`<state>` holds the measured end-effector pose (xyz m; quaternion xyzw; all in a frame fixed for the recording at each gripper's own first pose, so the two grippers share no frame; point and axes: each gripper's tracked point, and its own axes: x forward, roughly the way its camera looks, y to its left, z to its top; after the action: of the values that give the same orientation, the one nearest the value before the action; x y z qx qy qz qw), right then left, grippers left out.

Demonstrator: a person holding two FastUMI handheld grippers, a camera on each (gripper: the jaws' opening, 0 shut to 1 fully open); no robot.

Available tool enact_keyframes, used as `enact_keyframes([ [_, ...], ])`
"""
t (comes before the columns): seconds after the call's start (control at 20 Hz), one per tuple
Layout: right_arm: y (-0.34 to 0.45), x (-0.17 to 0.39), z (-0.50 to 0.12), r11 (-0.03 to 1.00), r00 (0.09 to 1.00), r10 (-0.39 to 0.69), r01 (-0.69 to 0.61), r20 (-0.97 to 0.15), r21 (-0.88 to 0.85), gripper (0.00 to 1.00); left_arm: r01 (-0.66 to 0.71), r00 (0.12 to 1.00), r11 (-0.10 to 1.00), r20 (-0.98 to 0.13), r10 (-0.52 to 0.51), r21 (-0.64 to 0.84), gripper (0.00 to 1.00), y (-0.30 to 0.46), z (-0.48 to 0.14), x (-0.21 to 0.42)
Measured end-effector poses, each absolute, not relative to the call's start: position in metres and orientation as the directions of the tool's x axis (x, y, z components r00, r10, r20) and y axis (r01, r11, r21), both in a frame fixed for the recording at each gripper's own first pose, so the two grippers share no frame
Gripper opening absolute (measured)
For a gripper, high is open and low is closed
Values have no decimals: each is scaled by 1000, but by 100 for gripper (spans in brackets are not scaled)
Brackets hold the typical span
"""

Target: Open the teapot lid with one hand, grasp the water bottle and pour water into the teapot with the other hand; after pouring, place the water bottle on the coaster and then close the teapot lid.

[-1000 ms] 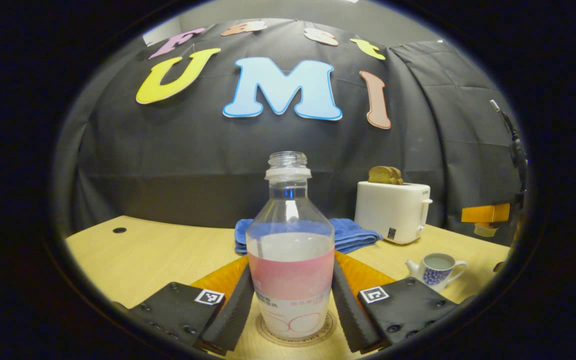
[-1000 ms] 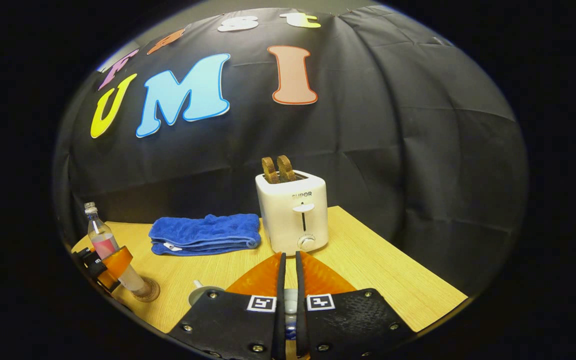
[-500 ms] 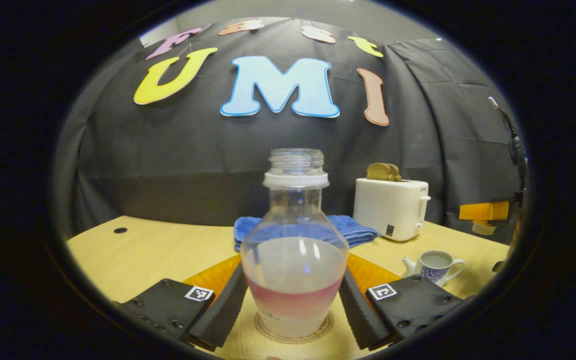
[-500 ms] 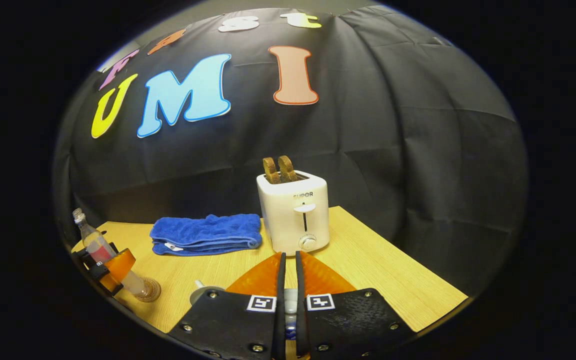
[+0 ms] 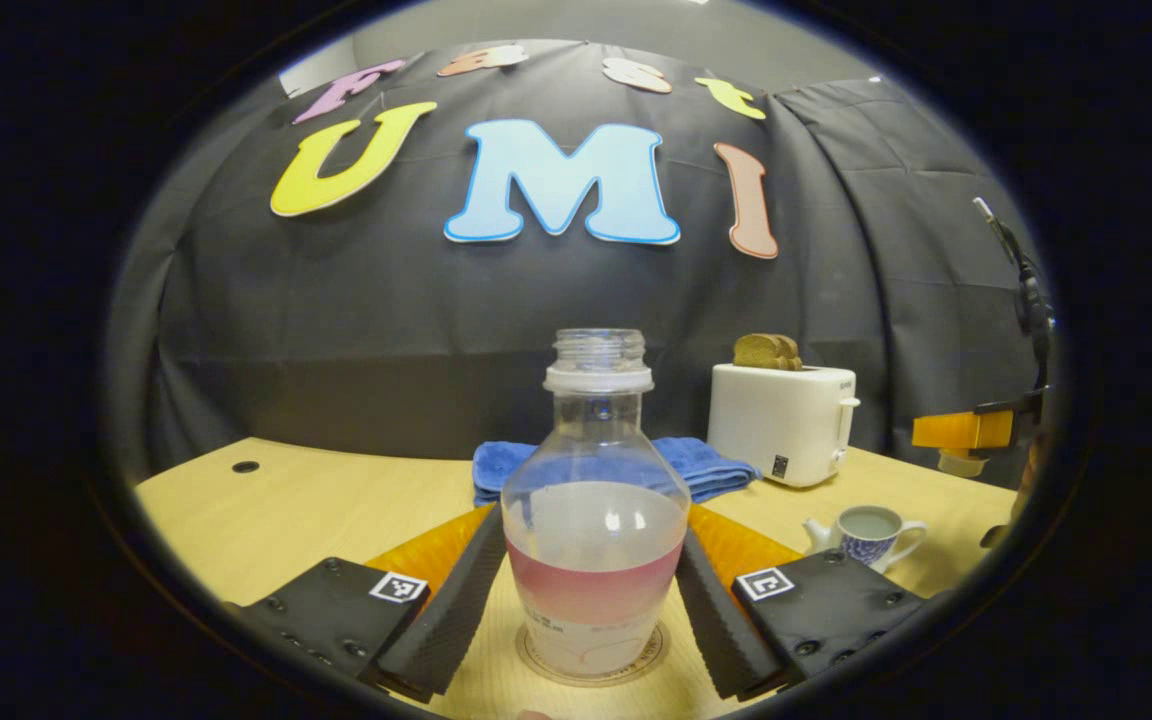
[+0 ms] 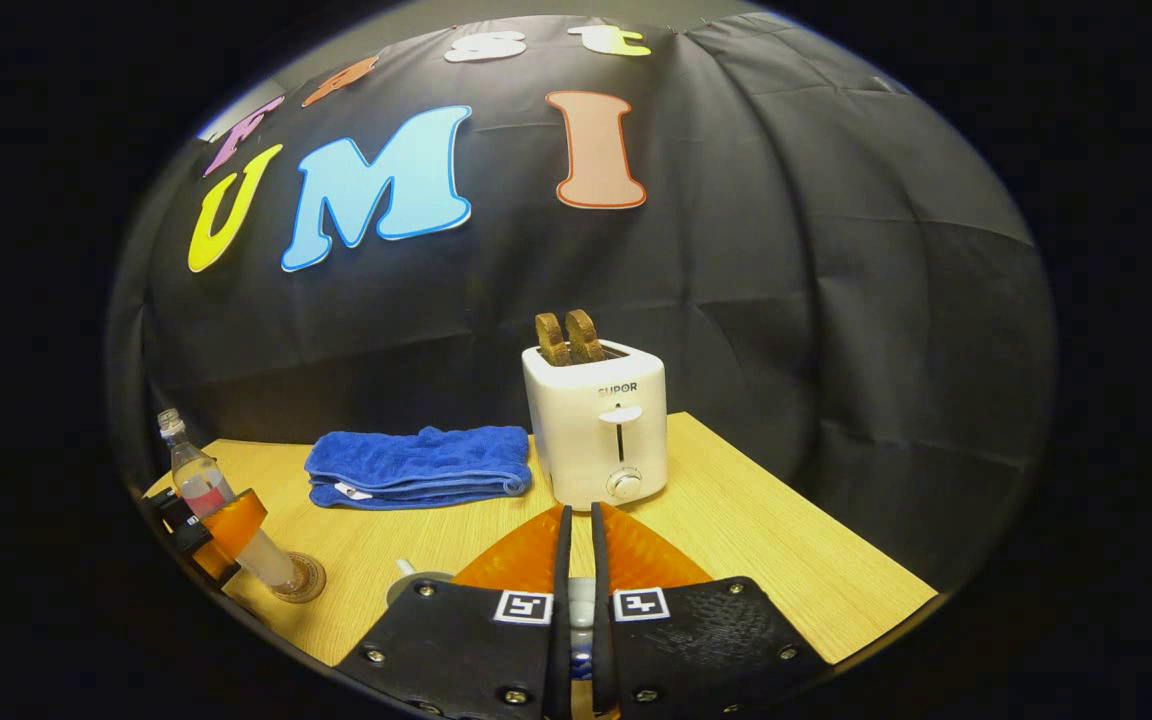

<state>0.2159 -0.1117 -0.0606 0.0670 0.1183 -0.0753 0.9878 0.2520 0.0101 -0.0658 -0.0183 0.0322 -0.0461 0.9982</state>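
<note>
Left gripper view first: the water bottle (image 5: pixel 594 520) is seen standing upright on the round coaster (image 5: pixel 591 660), uncapped, roughly half full of clear water with a pink label band around the lower body. The left gripper (image 5: pixel 591 625) is parked around it with the fingers (image 5: pixel 441 625) spread, one on either side of the bottle; a sliver of gap seems to show on both sides, so the bottle looks released rather than pinched. Off to the right the blue-patterned teapot (image 5: pixel 871 530) sits open on the bench (image 5: pixel 286 505), with water visible inside. Above it the other gripper (image 5: pixel 966 430) is seen with what looks like the teapot lid (image 5: pixel 961 462) under it. A folded blue towel (image 5: pixel 711 465) and a white toaster (image 5: pixel 786 420) with bread slices are noted farther back.

Right gripper view: the right gripper (image 6: pixel 576 640) has its fingers (image 6: pixel 561 600) pressed nearly together, pinching something small and pale that is probably the lid's knob, though not much of it can be made out. The teapot's spout and rim (image 6: pixel 416 580) peek out just to the left of them.

Handling-wise, the lid is judged light but hard, slick and chippable, best kept held by the knob and lowered straight down. The bottle is thin, squashy plastic and open-topped, so the labelled waist is the spot to grab if it's ever moved again.
</note>
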Motion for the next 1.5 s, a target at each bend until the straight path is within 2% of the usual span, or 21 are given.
enact_keyframes([
  [0.4, -105, 216, -58, 983, 965, -115, 145, -234, 111, 8, 102, 993, 994, -60, -104, -29, 100, 6, -62, 244],
  [1.0, -51, 232, -67, 983, 978, 80, -45, -191, 179, 8, 99, 995, 994, -2, -100, -47, 100, 11, -37, 181],
  [1.15, -34, 240, -64, 967, 978, 155, -121, -138, 224, 8, 103, 995, 993, 21, -102, -62, 100, 13, -30, 172],
  [1.3, -22, 251, -64, 968, 979, 181, -161, -91, 192, 8, 133, 991, 986, 39, -129, -100, 100, 8, -27, 159],
  [1.5, -8, 265, -74, 971, 981, 173, -156, -83, 180, 8, 142, 989, 985, 50, -137, -103, 100, 9, -23, 159],
])
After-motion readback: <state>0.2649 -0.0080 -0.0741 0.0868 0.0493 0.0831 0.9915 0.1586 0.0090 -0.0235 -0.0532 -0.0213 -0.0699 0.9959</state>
